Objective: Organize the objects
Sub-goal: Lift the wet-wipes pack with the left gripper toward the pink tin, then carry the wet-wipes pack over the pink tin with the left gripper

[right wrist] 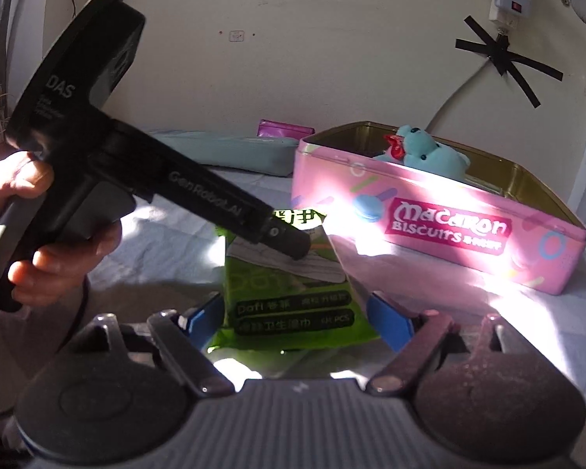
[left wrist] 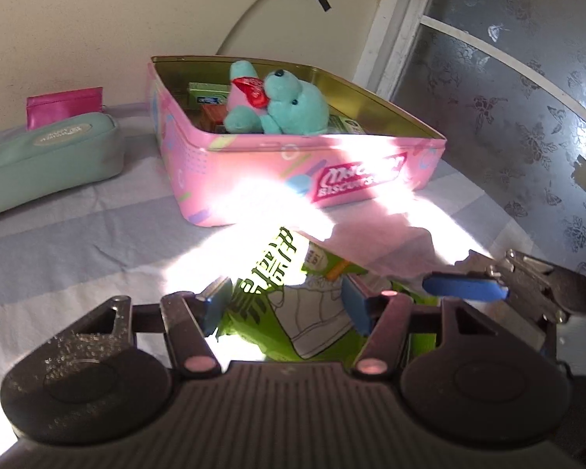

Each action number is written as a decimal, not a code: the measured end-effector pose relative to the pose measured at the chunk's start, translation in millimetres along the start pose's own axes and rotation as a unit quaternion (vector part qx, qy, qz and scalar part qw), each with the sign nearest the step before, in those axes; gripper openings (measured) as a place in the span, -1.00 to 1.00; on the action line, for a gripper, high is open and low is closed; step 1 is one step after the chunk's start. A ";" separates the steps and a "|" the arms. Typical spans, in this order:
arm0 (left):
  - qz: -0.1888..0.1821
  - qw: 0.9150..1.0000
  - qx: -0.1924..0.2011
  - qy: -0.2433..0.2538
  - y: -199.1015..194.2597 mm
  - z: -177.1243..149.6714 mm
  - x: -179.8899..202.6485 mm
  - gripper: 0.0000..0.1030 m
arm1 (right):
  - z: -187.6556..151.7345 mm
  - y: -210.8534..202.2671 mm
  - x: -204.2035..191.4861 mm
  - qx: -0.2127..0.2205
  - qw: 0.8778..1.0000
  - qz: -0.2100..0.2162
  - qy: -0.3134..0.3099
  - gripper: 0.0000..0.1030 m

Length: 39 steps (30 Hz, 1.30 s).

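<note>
so, a handover it looks like: the green wipes packet (left wrist: 293, 312) sits low in the centre of the left wrist view, between the blue pads of the left tool (left wrist: 289, 308), which look narrowed onto its sides and seem to grip it, though glare washes out the upper end of the pack. over in the right wrist view the same packet (right wrist: 289, 297) lies low centre, and the right tool (right wrist: 297, 322) stands wide around its near end, pads (right wrist: 390, 320) clear of the wrapper, holding nothing. a hand (right wrist: 39, 234) at the left edge of that frame carries the left tool's black body across the packet.

my read of the job: carry the packet to the pink biscuit tin (left wrist: 293, 164), centre of the left view, on the pale cloth of the bench (left wrist: 78, 242). it already holds a teal plush bear (left wrist: 289, 101) and small boxes, so room is tight. doing it well means pinching the soft pack near its middle so it doesn't sag, drawing the right tool straight back before lifting, clearing the tin's near wall, and laying the packet flat in the free space beside the bear. the teal pouch (left wrist: 47, 152) at left stays out of it.
</note>
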<state>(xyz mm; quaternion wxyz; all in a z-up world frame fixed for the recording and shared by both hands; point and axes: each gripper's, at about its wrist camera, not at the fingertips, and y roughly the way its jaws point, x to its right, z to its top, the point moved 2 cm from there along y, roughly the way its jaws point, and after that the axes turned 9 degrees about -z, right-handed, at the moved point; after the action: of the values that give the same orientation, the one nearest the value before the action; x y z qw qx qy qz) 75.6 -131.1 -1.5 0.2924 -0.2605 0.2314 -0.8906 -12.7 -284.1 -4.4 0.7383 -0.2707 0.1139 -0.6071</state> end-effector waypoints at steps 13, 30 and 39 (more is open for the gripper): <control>-0.041 0.996 -0.058 0.050 34.8 1.1 73.3 0.44 | -59.3 -37.3 138.3 -0.004 0.970 -0.098 0.221 0.69; 0.118 0.990 -0.019 0.076 44.9 19.8 74.0 0.60 | -54.0 -7.7 89.8 -0.014 0.990 -0.042 0.135 0.67; 0.149 0.982 -0.003 0.115 44.0 13.9 88.0 0.61 | -54.7 -6.3 90.4 -0.016 0.989 -0.046 0.136 0.68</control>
<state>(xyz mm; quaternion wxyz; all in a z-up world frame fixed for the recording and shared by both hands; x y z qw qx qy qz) 40.6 -222.9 13.2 0.3924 -0.1202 0.3025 -0.8603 -23.8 -385.8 -31.8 0.6827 -0.2021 0.2105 -0.6699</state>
